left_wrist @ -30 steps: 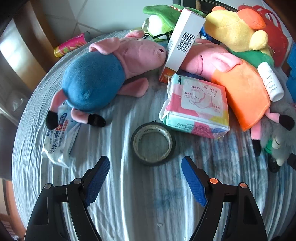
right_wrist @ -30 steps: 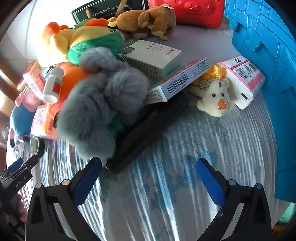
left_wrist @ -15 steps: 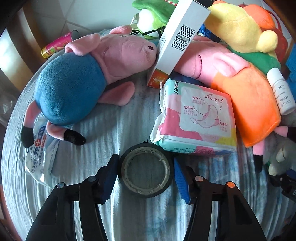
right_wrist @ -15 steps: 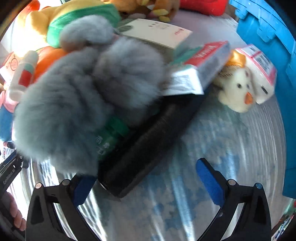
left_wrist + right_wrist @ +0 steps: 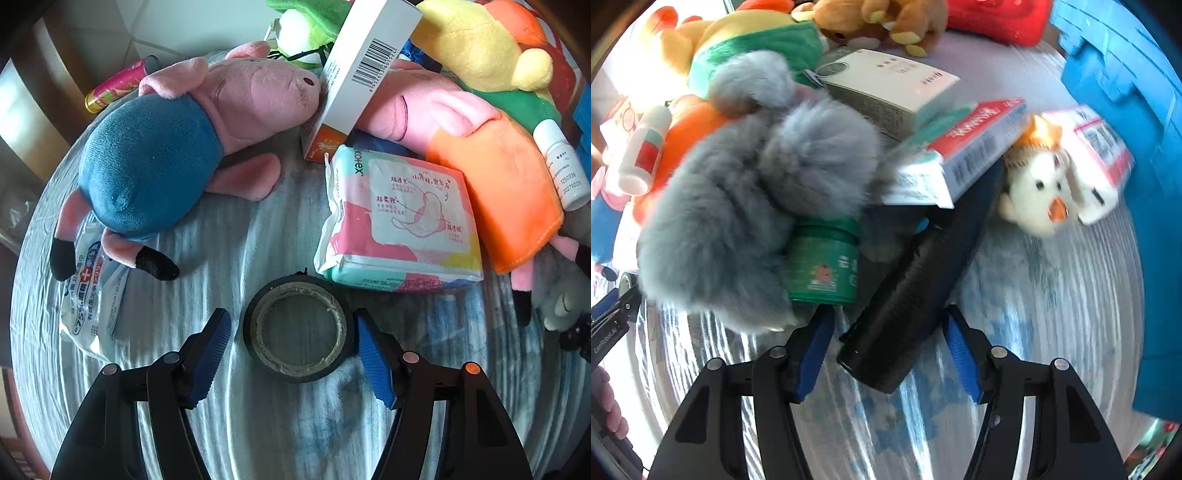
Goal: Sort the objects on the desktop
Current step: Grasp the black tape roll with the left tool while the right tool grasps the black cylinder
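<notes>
In the left wrist view a black tape roll [image 5: 297,328] lies flat on the striped cloth. My left gripper [image 5: 295,354] is open around it: the right pad touches the roll's edge, the left pad stands a small gap off. In the right wrist view a long black case [image 5: 919,284] lies slanted under a red and white box [image 5: 960,151]. My right gripper [image 5: 886,350] is open, its fingers on either side of the case's near end, with gaps on both sides. A green jar [image 5: 823,262] sits beside the case under a grey furry toy [image 5: 746,206].
Around the tape: a blue-bodied pig plush [image 5: 166,155], a pad pack [image 5: 399,221], a wipes pack [image 5: 92,295], an orange-dressed pig plush [image 5: 480,166], a white bottle [image 5: 561,166]. A blue bin [image 5: 1137,184], a white chick toy [image 5: 1041,195] and a white box [image 5: 886,88] are near the case.
My left gripper moved forward to straddle the tape roll and narrowed. My right gripper moved forward to the black case's end and narrowed; the green jar came into view.
</notes>
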Available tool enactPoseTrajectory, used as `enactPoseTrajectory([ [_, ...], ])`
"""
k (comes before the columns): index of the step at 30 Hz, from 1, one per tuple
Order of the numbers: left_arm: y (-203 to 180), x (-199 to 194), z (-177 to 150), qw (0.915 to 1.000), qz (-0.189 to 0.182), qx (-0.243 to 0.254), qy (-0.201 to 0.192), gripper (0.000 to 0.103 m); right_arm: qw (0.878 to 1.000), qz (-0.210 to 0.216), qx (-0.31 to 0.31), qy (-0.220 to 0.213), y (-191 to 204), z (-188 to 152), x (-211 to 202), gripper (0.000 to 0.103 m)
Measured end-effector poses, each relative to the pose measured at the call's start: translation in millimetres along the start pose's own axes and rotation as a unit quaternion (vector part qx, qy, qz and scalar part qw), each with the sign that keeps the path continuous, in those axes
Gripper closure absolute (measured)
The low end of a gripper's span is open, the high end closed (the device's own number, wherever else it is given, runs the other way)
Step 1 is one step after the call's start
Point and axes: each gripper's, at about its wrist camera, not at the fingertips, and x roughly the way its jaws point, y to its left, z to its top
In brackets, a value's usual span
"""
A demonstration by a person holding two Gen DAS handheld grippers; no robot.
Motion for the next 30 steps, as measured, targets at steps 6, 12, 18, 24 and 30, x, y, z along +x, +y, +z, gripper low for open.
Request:
enactPoseTrajectory([
  [6,-9.1,-5.2,-6.8,1.0,-0.002,0.009,0.001,0.047,1.0,-0.005,-0.016,0.0,6.4,8.9,-0.4,0.048],
  [12,-22.8,-22.2,-21.1,0.9994,-0.008,0.032,-0.014,0.047,1.0,-0.008,-0.015,0.01,4.5,-5.4,-10.5,0.056],
  [18,-39.3,-40.4,-37.4,0.9981,-0.029,0.048,-0.023,0.047,1.0,-0.004,-0.017,0.022,-3.3,-32.1,-25.8,0.064],
  [24,-54.9,-30.2,-49.2,0.997,-0.042,0.066,-0.001,0.048,1.0,0.007,-0.002,0.021,-11.7,-32.7,-35.1,0.067],
  [30,-80.7,-28.6,-53.9,0.9949,-0.027,0.097,-0.009,0.048,1.0,0.019,0.013,0.015,-19.1,-30.5,-44.3,0.067],
])
